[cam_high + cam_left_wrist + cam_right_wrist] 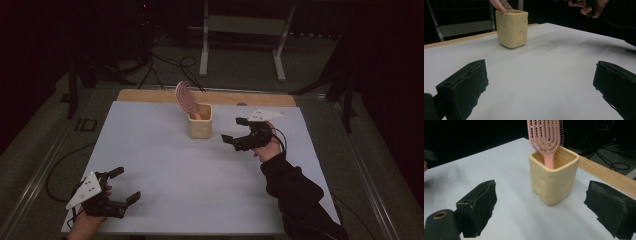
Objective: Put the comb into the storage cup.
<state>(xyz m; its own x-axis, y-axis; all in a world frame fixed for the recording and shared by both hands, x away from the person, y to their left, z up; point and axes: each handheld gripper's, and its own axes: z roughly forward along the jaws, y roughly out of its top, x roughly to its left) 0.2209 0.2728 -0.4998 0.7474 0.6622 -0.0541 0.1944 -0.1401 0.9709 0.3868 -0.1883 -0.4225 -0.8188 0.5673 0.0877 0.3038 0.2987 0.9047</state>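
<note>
High view: a pink hairbrush (186,98) is being held upright by a yellow cup (200,127); the left gripper (120,186) and right gripper (234,131) are being held wide-jawed, empty.

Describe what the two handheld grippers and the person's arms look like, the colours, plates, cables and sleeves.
Both are black two-jaw tools with blocky, rough-edged black pads. The left gripper carries a grey three-cornered plate dotted with small holes, and a dark cable trails from it. The right gripper has a similar pale plate and a thin black cable looping beside the hand. The right arm wears a black long sleeve; no sleeve shows at the left hand.
</note>
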